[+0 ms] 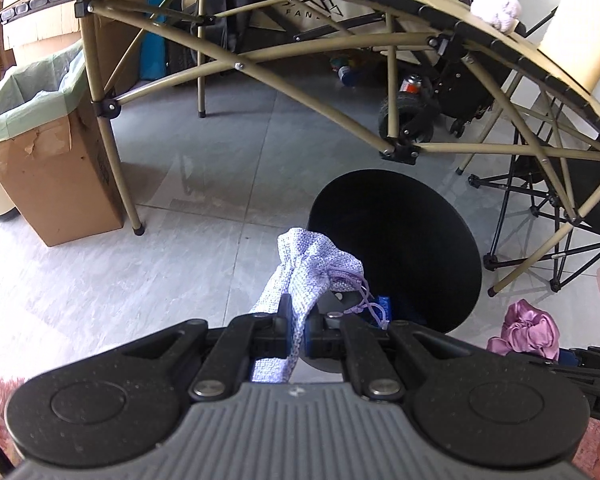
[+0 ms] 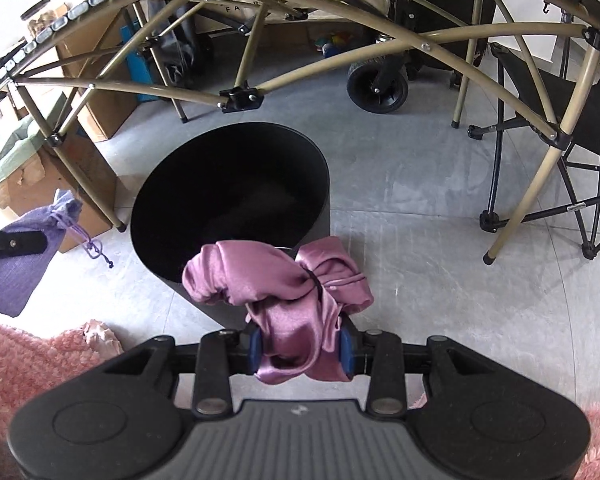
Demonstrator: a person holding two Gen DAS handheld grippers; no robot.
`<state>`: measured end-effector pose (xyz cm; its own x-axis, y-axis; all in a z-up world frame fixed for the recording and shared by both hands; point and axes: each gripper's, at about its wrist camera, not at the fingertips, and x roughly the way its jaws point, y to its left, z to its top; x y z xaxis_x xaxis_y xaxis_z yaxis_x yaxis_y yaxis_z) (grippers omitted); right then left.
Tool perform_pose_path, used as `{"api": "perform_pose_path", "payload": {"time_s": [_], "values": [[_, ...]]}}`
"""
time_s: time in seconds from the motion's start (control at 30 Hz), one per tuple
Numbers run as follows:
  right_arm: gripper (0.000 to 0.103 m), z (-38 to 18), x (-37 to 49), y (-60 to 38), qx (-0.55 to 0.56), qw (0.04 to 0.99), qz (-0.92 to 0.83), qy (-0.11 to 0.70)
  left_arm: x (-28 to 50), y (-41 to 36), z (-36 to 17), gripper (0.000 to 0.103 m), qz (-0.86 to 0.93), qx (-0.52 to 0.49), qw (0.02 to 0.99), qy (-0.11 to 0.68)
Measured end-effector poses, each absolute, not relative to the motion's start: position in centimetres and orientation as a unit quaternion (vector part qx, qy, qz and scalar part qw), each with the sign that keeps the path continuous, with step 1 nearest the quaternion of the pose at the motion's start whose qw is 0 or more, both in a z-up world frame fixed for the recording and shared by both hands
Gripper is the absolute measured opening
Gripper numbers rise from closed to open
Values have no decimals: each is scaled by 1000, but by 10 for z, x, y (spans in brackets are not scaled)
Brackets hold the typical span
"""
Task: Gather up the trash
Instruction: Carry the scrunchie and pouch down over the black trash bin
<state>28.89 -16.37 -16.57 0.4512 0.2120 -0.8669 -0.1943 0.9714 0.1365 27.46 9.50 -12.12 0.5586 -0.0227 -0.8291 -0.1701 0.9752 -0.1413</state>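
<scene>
Lilac pouch (image 1: 300, 280) pinched in left claw (image 1: 298, 330), pink satin cloth (image 2: 284, 292) clamped in right claw (image 2: 300, 350)

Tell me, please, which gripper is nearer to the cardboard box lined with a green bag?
The left. The left gripper, holding the lavender pouch, is on the bin's side toward the cardboard box; the right gripper, holding pink satin cloth, is on the bin's far side.

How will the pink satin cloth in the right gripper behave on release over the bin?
Probably floppy: the pink cloth bunches and droops past the right gripper. Its sheen suggests it is slippery, so it should slide free. It looks light, and may snag the black bin's rim.
</scene>
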Motion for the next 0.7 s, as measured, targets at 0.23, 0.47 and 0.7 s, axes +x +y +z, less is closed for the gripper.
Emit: {"api": "perform_pose_path", "payload": {"time_s": [0.23,0.47,0.7], "values": [[35,-165,294,-163,12,848,111,517,283,104,-128,6,64,-110,871,474],[35,-158,308,-154,-2,854,116,507,291,114,-137,6,76,-113,865,482],[35,-152,332,-134,-17,859,127,495,295,121,-142,6,84,-114,863,484]]}}
